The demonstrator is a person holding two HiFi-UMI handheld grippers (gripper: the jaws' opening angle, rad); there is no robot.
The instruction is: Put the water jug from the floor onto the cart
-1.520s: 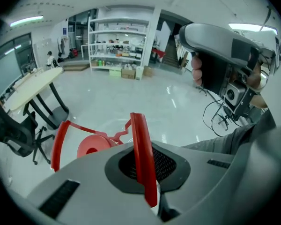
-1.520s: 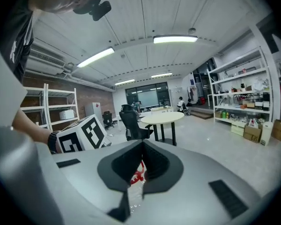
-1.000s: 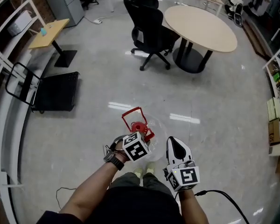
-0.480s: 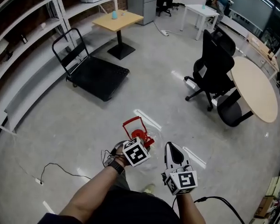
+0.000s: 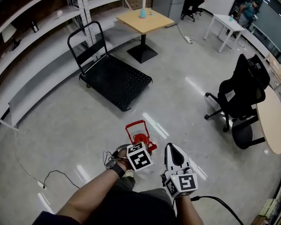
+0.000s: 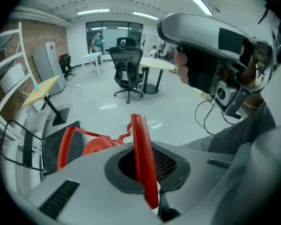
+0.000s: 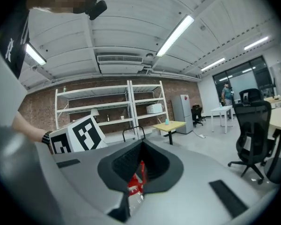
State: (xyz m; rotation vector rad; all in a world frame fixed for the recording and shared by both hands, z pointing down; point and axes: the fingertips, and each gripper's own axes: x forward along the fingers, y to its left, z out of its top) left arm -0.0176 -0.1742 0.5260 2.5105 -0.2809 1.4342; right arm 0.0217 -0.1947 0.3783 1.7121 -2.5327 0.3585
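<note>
The water jug hangs over the floor by its red handle (image 5: 136, 127), with its red cap (image 5: 140, 138) below it; the clear body barely shows. My left gripper (image 5: 132, 147) is shut on that handle (image 6: 141, 146), which runs up between its pads. Just right of the jug, my right gripper (image 5: 174, 150) has its jaws together; only a sliver of the jug's red label (image 7: 136, 181) shows through the slit. The black flat cart (image 5: 116, 81), with its upright push bar at the far end, stands ahead and up-left on the floor.
A yellow pedestal table (image 5: 143, 20) stands behind the cart. White shelving (image 5: 37, 27) lines the brick wall at left. A black office chair (image 5: 241, 97) and a round table (image 5: 277, 121) are at right. A thin cable (image 5: 51, 176) lies on the floor at lower left.
The view has swung round to the left with both grippers and the jug. The cart went from the far left to straight ahead, and the chair and round table slid to the right. The grips are unchanged.
</note>
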